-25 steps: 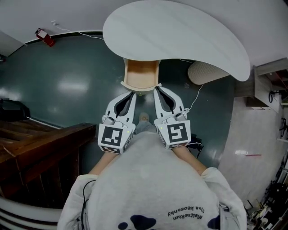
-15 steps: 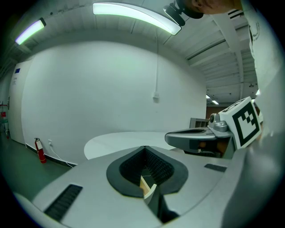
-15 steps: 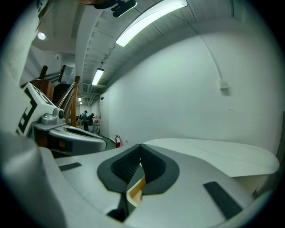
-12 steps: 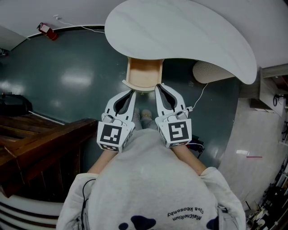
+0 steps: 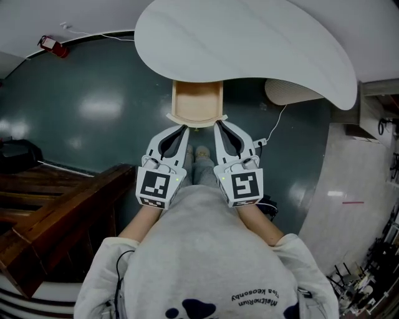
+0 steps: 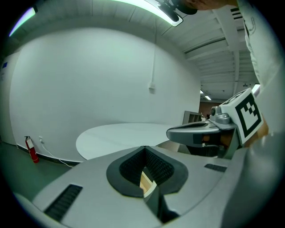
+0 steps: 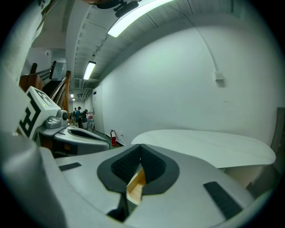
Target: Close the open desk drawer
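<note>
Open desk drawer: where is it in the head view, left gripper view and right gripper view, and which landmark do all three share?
Head view: open drawer, upper centre, jutting from under the white tabletop.
Left gripper view: a wooden sliver, low centre.
Right gripper view: a wooden sliver, low centre.
Shared landmark: the tabletop.

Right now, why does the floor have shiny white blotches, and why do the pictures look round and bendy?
Head view: the blotches on the floor are most likely glare from lights overhead, and the wide lens bows the wall line. Left gripper view: the ceiling lamp is washed out white, and the corners go black. Right gripper view: the same round black edge, and its lamp strip glares too.
</note>
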Motion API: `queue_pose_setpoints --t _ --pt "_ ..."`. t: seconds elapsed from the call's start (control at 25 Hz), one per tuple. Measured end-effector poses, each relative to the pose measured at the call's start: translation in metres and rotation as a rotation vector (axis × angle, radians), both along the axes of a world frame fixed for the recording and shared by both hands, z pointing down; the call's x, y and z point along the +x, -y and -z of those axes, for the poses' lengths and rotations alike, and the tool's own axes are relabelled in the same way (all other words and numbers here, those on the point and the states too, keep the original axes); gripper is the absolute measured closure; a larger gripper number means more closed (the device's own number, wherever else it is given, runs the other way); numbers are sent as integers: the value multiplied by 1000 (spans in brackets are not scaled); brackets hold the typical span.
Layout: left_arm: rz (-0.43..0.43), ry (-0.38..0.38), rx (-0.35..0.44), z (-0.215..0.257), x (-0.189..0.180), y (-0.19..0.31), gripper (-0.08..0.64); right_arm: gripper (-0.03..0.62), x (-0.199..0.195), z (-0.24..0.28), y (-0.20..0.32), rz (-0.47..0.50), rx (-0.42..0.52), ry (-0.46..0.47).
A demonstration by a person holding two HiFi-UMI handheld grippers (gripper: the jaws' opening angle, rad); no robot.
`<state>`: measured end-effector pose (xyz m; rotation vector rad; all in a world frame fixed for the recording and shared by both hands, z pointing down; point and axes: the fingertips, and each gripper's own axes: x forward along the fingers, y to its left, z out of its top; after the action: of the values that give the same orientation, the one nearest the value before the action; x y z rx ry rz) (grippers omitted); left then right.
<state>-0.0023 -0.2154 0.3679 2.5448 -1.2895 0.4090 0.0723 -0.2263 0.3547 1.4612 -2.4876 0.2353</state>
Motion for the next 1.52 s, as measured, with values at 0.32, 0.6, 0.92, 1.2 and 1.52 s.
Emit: queue_pose_setpoints --t 0.32,0.6,0.92,1.2,1.52 --pt "-59 25 -45 -31 0 9 551 575 -5 -30 6 -15 -45 -10" --pt "-113 30 -61 -55 2 15 551 575 -14 -55 7 -30 -70 -29" --pt "-167 67 -85 -89 2 14 551 575 -21 -94 5 -34 -94 -81" --pt "-175 51 -140 -118 2 9 551 575 -28 -125 -1 -22 -132 -104" --pt "-181 81 -152 -151 -4 5 551 575 -31 -165 -9 -2 -180 -134"
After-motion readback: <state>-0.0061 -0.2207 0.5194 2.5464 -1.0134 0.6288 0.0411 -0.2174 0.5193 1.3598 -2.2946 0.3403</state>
